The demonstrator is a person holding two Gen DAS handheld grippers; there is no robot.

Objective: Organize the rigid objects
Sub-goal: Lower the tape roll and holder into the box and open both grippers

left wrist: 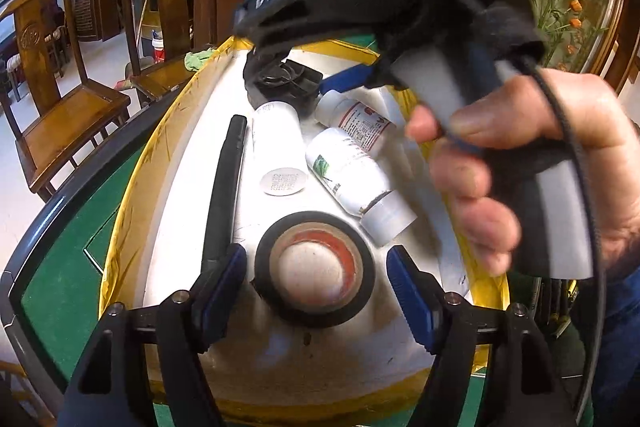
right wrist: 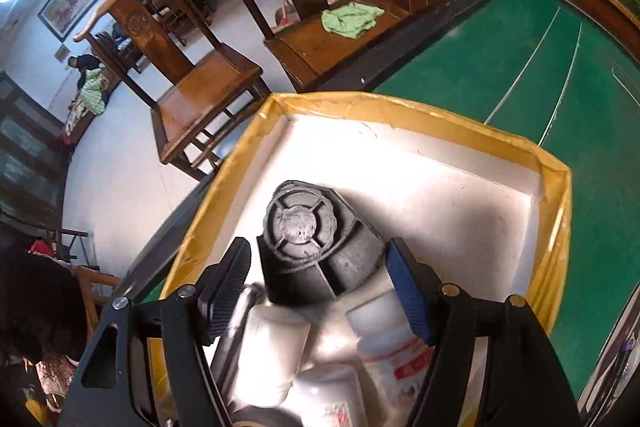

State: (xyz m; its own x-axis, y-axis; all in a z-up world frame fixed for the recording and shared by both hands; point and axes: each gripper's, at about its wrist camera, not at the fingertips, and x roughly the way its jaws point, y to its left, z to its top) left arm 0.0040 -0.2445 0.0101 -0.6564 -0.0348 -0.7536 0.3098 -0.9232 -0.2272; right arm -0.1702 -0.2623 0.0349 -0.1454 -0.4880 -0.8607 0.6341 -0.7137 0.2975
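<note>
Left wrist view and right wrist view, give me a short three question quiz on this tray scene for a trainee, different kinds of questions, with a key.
1. True or false: the roll of black tape lies flat between the open fingers of the left gripper.
2. Multiple choice: the right gripper hovers over which object? A) the black ribbed block B) the green cloth C) the black marker
3. Fill in: the white bottles lie in a tray with a ____ rim.

Key: 1 true; 2 A; 3 yellow.
</note>
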